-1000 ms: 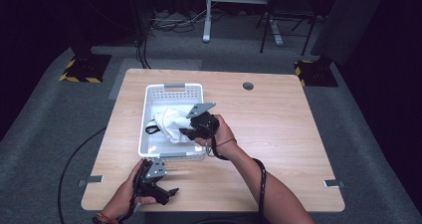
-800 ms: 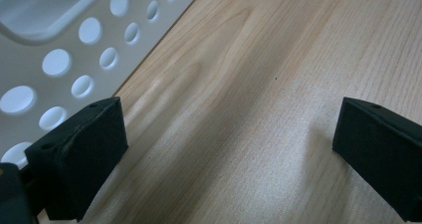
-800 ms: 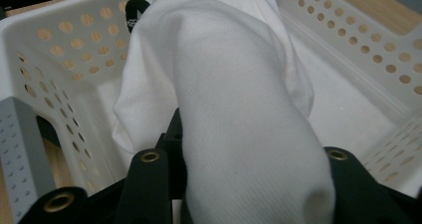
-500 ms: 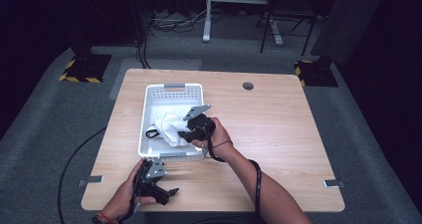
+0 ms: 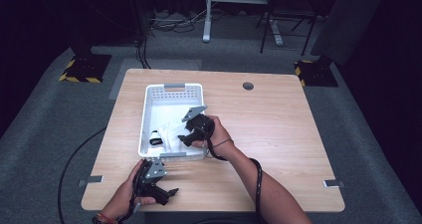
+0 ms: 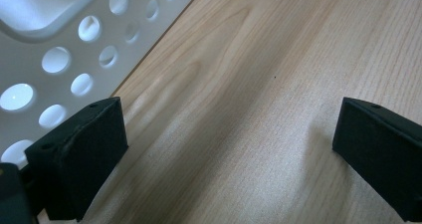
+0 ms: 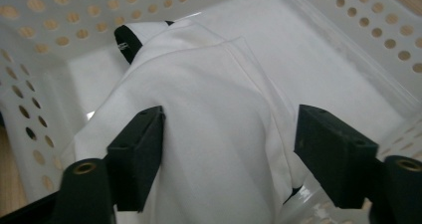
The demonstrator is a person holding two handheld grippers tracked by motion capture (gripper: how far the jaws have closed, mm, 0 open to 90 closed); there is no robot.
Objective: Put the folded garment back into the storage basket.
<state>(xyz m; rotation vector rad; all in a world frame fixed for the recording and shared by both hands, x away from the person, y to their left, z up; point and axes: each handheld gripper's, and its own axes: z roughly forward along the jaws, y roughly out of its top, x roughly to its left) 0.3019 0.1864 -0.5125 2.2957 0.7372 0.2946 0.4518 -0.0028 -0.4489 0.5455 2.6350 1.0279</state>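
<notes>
A white perforated basket stands on the wooden table. Inside it lies a white cloth with black trim. My right gripper hangs over the basket's near right part. In the right gripper view its jaws have just been opening. They stand apart with the cloth lying loose between them, and the right pad is clear of it. My left gripper rests low near the table's front edge, open, with bare wood between its jaws.
The basket's wall stands close on the left side of the left gripper. Its holed walls ring the cloth. A round cable hole sits at the table's far side. The table's right half is bare wood.
The right gripper has shifted slightly left over the basket, and the cloth sits lower and flatter in it. The left gripper has not moved.
</notes>
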